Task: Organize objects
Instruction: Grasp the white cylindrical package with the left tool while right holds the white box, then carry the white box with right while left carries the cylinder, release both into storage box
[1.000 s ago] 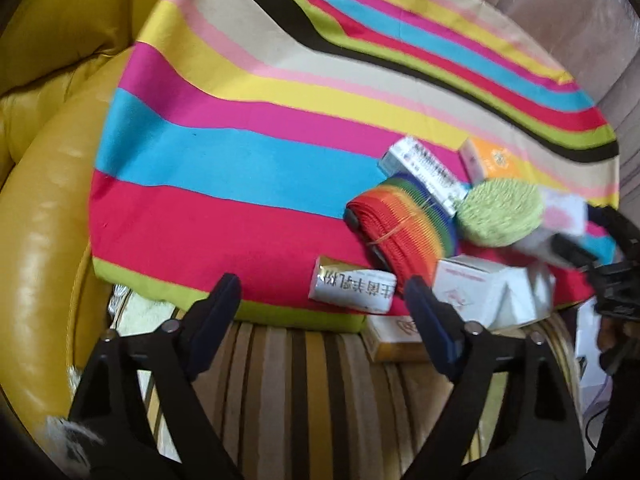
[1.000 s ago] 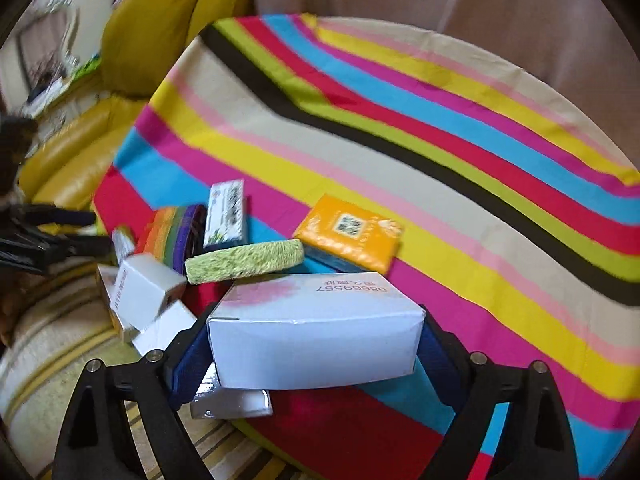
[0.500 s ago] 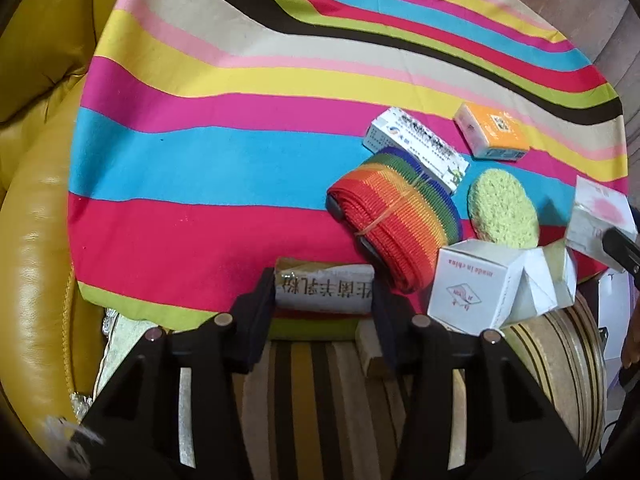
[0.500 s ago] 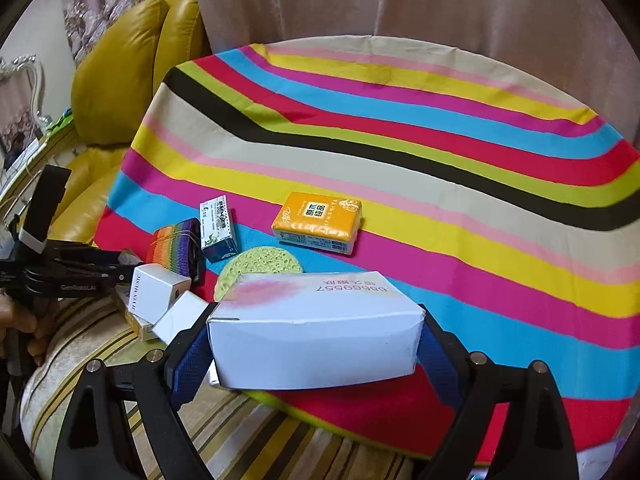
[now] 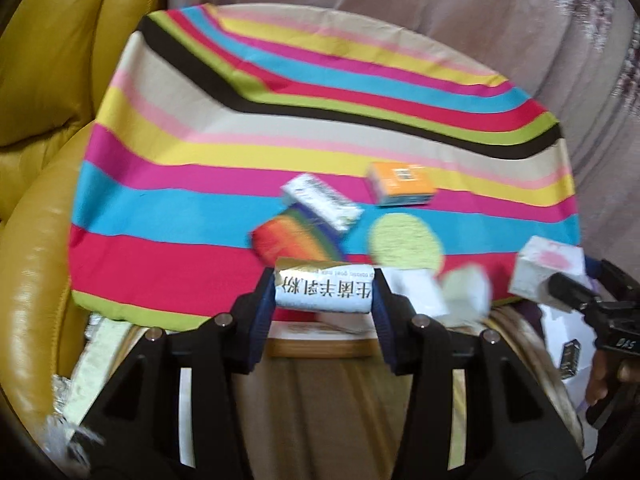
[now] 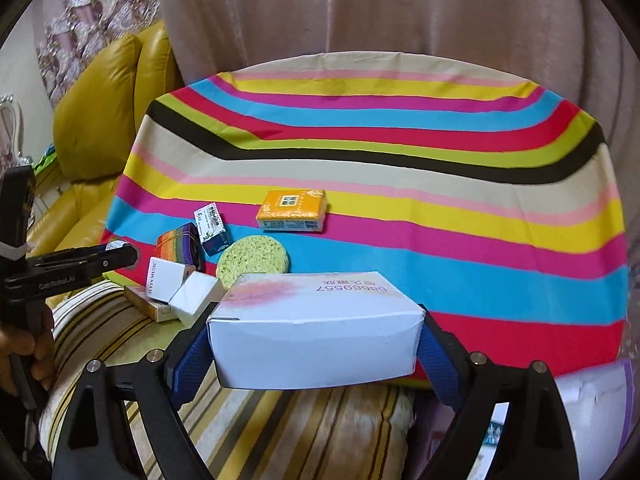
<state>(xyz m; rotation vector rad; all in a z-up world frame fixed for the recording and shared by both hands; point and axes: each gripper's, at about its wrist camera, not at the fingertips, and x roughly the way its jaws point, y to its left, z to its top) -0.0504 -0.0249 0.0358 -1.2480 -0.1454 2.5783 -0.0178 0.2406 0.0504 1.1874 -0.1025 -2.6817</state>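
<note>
Left tool (image 5: 324,292): clamped on a crinkled foil sachet (image 5: 323,289), crosswise between its pads.
Right tool (image 6: 316,344): wide, gripping a smooth white carton (image 6: 316,332) by its ends.
Table (image 6: 440,184): striped cloth; round green sponge (image 6: 253,258) at 11 o'clock from the carton.

Both wrist cameras are looking forward and downward along their jaws, close over the near edge of the striped cloth (image 5: 168,216) (image 6: 440,208), sharing the orange packet (image 5: 401,183) (image 6: 292,210) and green sponge (image 5: 404,244) (image 6: 253,258).
</note>
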